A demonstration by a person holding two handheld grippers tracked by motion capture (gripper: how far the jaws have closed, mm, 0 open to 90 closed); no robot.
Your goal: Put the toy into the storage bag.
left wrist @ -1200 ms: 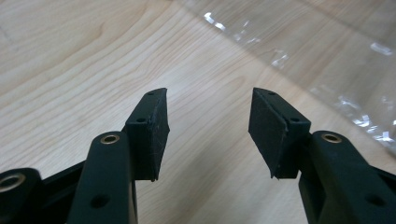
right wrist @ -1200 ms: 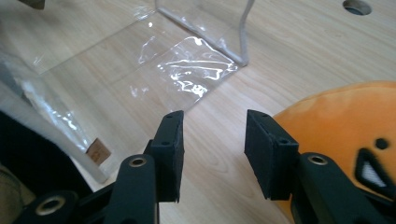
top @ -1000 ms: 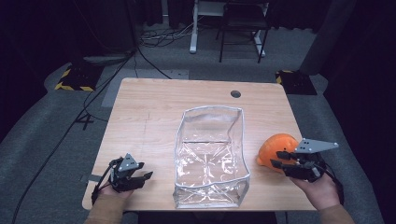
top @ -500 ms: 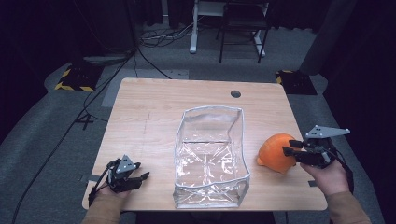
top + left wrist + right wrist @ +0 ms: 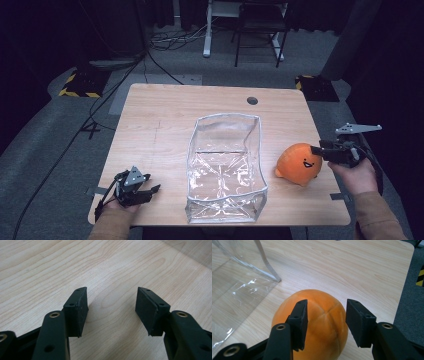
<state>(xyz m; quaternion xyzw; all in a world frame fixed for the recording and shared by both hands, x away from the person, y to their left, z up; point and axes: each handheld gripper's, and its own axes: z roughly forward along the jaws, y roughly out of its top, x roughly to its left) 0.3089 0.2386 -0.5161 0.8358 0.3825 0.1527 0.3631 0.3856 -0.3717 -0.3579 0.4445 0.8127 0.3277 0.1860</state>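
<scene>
At the near left corner of the wooden table (image 5: 165,120), the left gripper (image 5: 141,193) rests low over bare wood. Its jaws stand wide apart with nothing between them, and they have just been opening further.

In the middle lies a clear plastic zip bag (image 5: 225,170) with a pale trim, its mouth turned toward the far edge. It holds nothing; the wood grain shows through its walls.

Just right of the bag sits the orange plush toy (image 5: 299,164), a round ball with a small printed face. The right gripper (image 5: 318,150) is at the toy's right side, its jaws spread and just opened wider. From the right gripper view they straddle the top of the toy (image 5: 322,322) without pressing on it.
</scene>
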